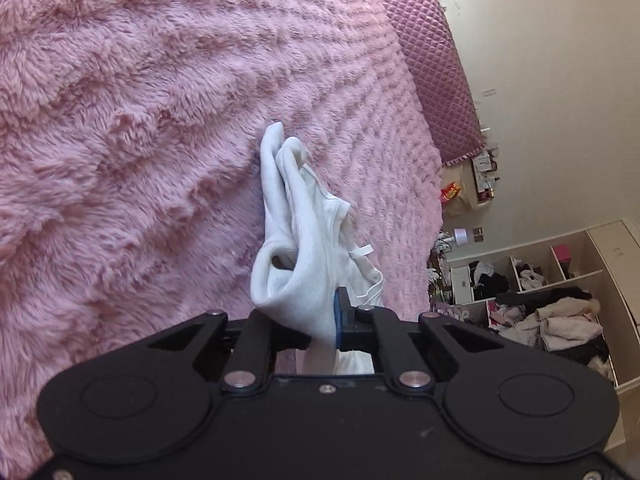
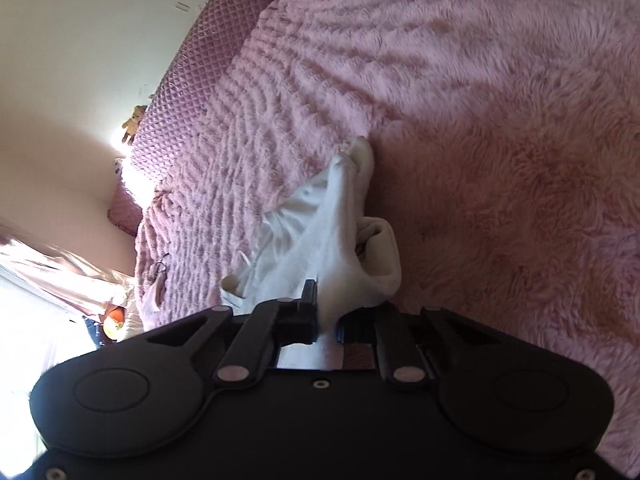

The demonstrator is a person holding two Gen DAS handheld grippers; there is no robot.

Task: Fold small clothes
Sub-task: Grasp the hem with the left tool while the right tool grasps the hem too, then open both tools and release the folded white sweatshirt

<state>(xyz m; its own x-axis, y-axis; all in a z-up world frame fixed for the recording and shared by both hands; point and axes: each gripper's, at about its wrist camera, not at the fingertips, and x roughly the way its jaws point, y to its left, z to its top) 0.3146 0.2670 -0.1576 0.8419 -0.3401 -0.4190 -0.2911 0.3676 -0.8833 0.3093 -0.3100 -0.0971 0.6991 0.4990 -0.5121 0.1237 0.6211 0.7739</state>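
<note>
So the left gripper point(image 1: 326, 320) is pinching one edge of the small white garment point(image 1: 296, 216), fingers clamped tight on the cloth; the right gripper point(image 2: 328, 320) is doing the same on its own edge; the garment is hanging bunched above the fluffy pink blanket point(image 1: 140, 120), its far tip near the fur; quilted headboard point(image 1: 432, 68) is sitting beyond the blanket.
</note>
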